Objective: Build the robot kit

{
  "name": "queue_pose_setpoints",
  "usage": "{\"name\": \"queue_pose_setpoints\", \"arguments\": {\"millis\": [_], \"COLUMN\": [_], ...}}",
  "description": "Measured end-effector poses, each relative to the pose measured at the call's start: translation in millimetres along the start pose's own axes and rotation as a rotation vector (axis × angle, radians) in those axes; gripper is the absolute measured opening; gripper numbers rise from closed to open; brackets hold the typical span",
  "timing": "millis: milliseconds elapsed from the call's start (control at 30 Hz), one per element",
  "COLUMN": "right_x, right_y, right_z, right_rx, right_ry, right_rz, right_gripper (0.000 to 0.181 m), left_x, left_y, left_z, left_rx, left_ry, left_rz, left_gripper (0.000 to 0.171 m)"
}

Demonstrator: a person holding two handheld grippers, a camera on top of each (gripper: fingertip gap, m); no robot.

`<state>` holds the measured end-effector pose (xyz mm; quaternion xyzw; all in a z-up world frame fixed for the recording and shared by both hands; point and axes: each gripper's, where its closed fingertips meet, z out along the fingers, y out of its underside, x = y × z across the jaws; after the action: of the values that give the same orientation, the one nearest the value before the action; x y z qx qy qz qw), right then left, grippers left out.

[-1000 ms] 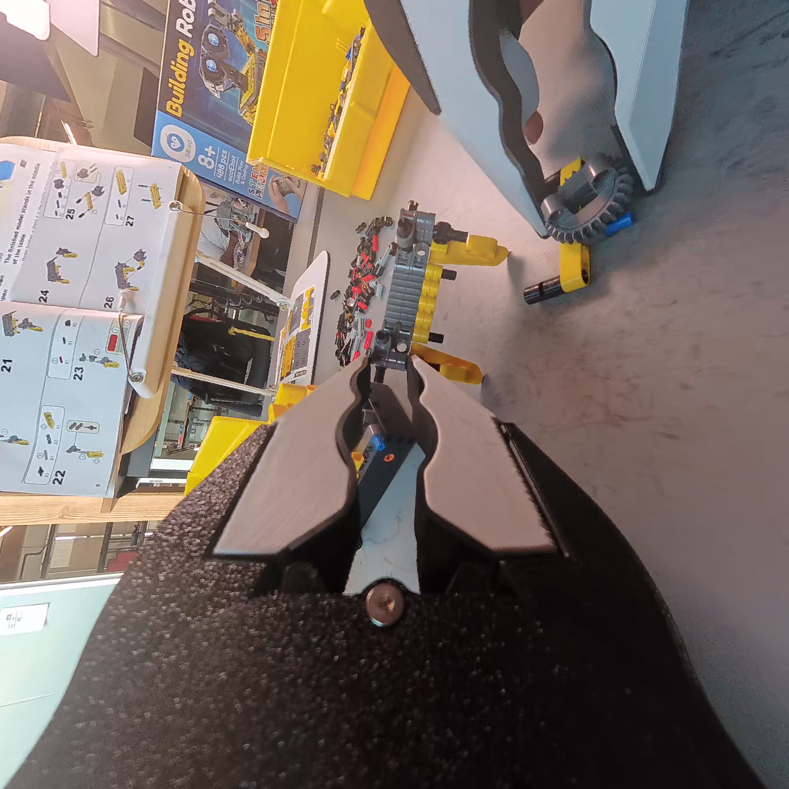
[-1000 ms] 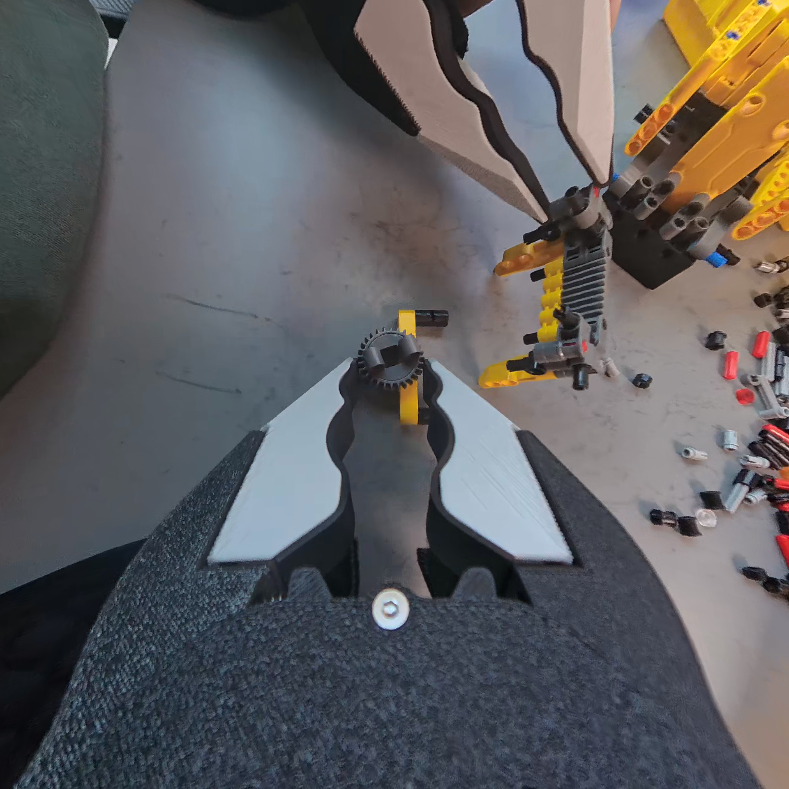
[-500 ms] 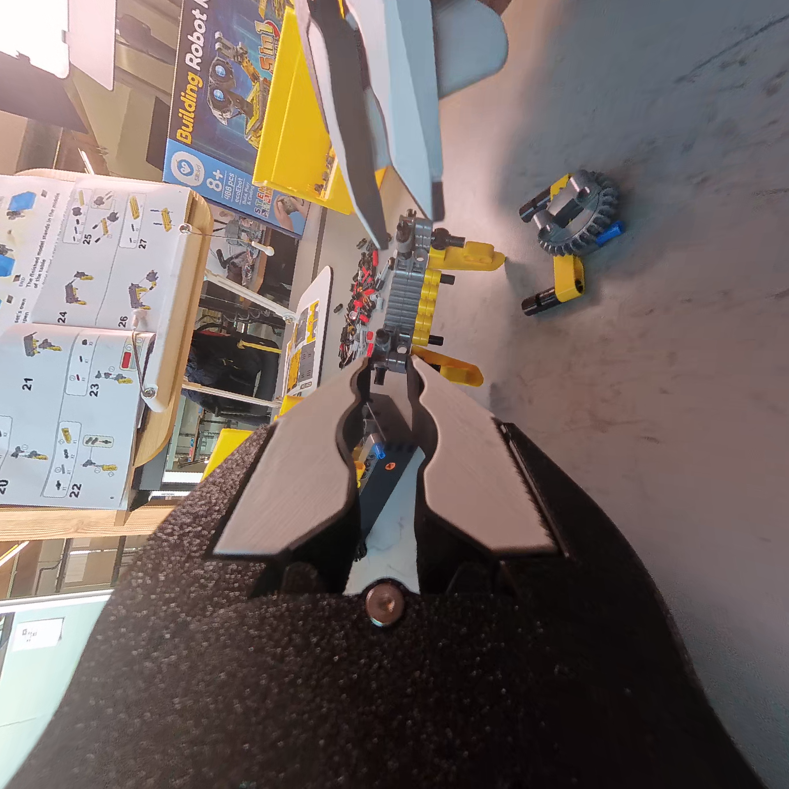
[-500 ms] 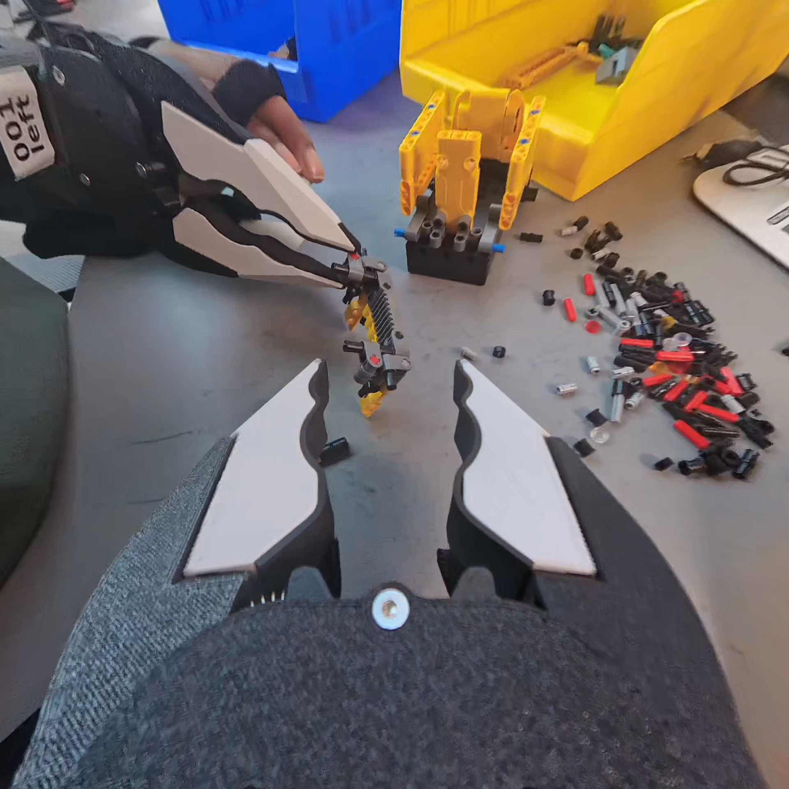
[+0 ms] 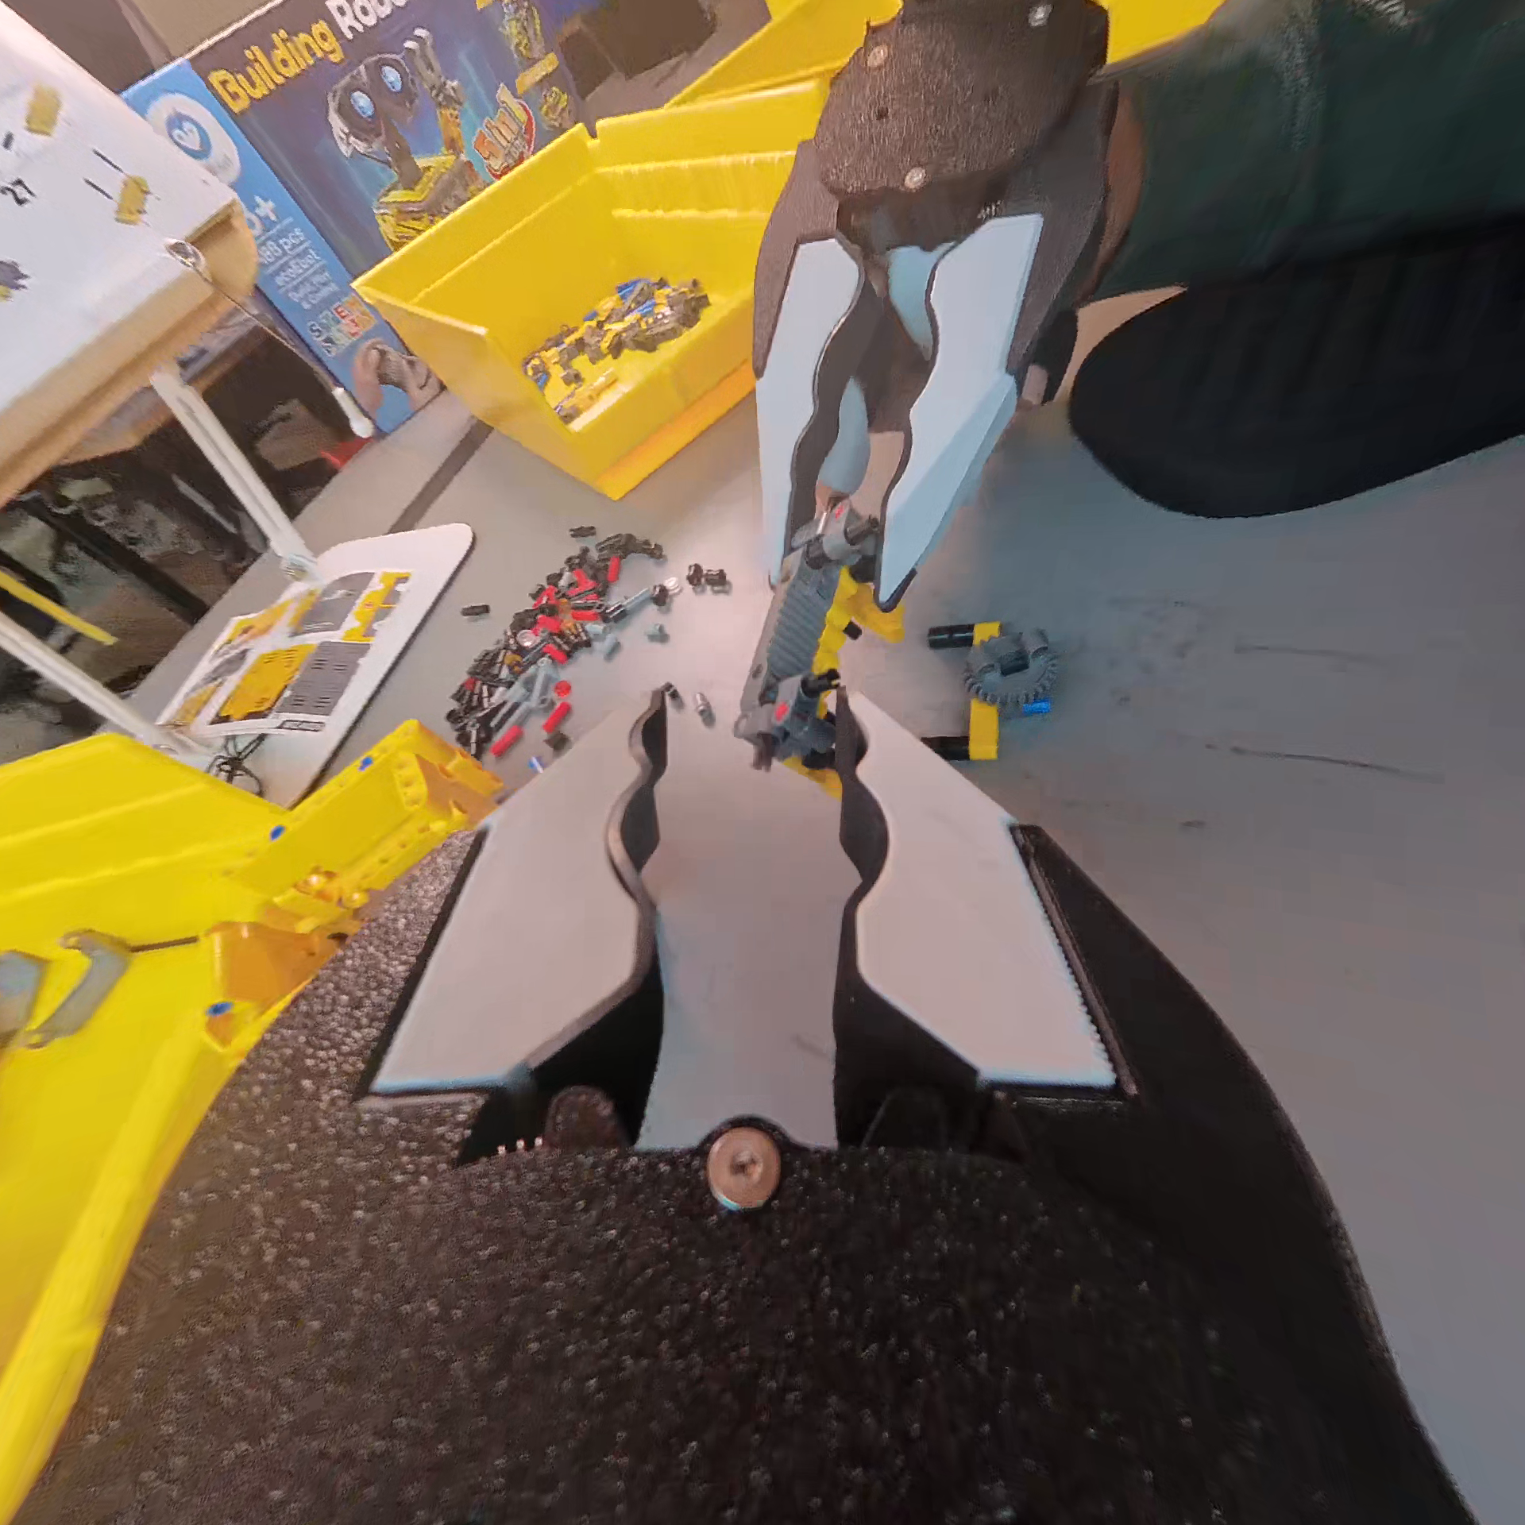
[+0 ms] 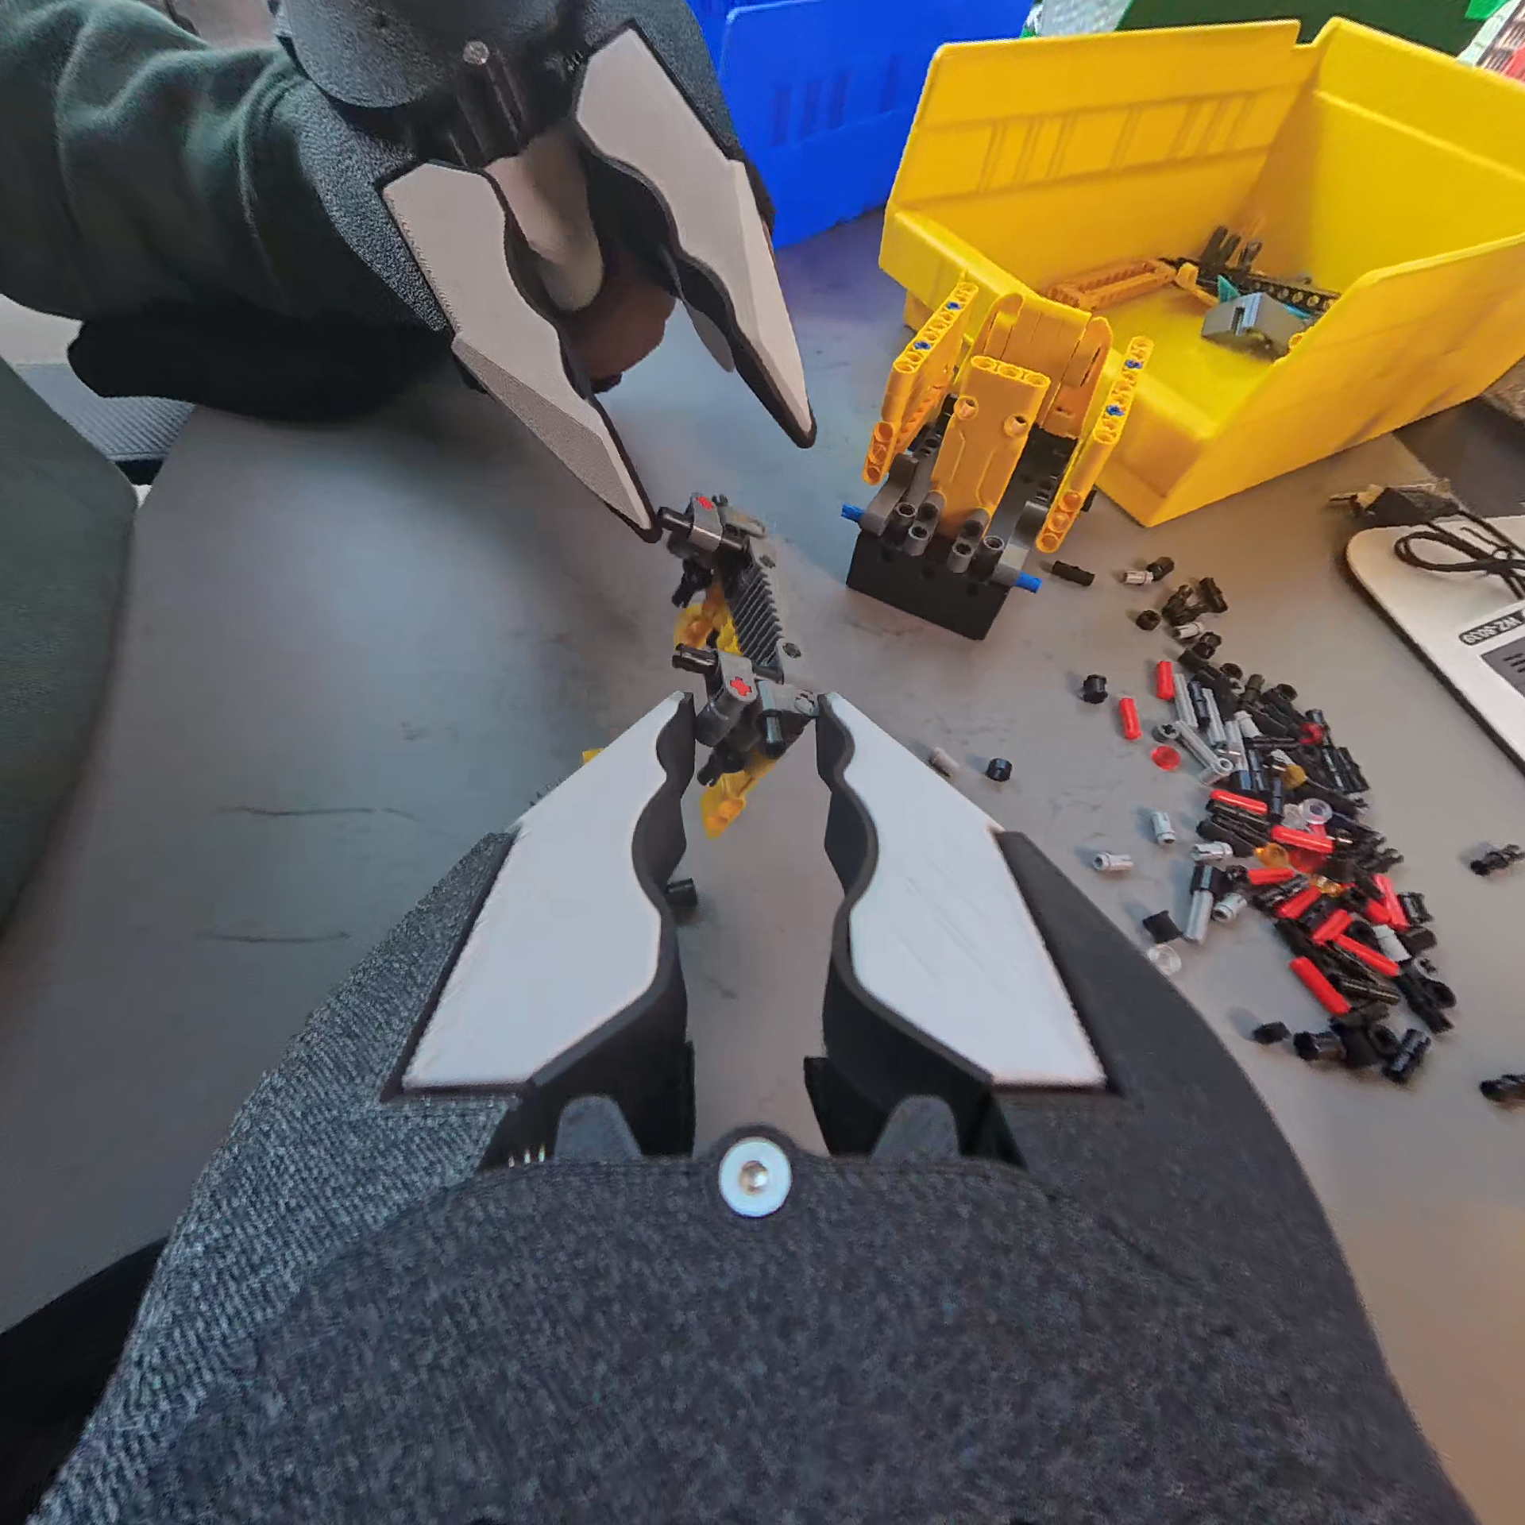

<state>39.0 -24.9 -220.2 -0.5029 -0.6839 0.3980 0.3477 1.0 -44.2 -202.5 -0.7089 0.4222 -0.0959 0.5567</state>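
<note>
The grey toothed rack assembly with yellow beams [image 6: 747, 627] hangs tilted over the grey table [image 6: 330, 660], near the yellow-and-black brick model [image 6: 982, 462]. The right gripper [image 6: 753, 701] pinches its near end. The left gripper [image 6: 726, 479], spread, touches its far end with one fingertip.

Glossy yellow plastic bin [image 6: 1073, 148], matt grey tabletop [image 6: 330, 660], pebbled black tool [image 5: 751, 718] housing, paper booklet [image 5: 313, 644]

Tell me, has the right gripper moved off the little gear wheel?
Yes. The right gripper left the gear wheel on the table and now grips the toothed piece, toward the yellow bin.
</note>
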Motion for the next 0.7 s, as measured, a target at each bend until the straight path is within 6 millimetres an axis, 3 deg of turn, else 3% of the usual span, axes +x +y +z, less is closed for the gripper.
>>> {"name": "queue_pose_setpoints", "arguments": {"millis": [100, 200, 233, 333, 400, 567, 633, 700], "right_x": [-8.7, -16.7, -19.9, -24.8, -23.0, -10.5, -6.7, -6.4], "right_y": [-10.1, -17.4, -19.3, -18.3, -18.8, -34.3, -44.0, -52.1], "right_z": [4.9, 11.5, 13.8, 21.0, 22.8, 20.5, 19.4, 18.8], "right_rx": [0.008, -0.008, -0.006, -0.020, -0.012, 0.109, 0.183, 0.234], "right_ry": [-0.048, -0.109, -0.131, -0.163, -0.158, -0.137, -0.138, -0.149], "right_rz": [0.083, 0.231, 0.278, 0.376, 0.409, 0.591, 0.654, 0.691], "right_gripper": [0.028, 0.028, 0.028, 0.028, 0.027, 0.027, 0.027, 0.027], "left_x": [10.8, 17.9, 18.4, 20.5, 29.6, 23.4, 21.4, 15.0], "left_y": [-6.3, -12.6, -8.5, 10.2, 9.4, 0.2, 1.9, 6.0], "left_z": [-8.1, -17.5, -17.8, -13.9, -15.3, -18.0, -12.3, -4.0], "left_rx": [0.041, 0.064, 0.036, -0.048, -0.031, 0.028, 0.020, -0.002], "left_ry": [0.108, 0.189, 0.204, 0.230, 0.308, 0.333, 0.310, 0.247], "left_rz": [-0.020, -0.046, -0.059, -0.087, -0.140, -0.245, -0.272, -0.287], "left_gripper": [0.029, 0.002, 0.000, 0.007, 0.023, 0.040, 0.043, 0.035]}}
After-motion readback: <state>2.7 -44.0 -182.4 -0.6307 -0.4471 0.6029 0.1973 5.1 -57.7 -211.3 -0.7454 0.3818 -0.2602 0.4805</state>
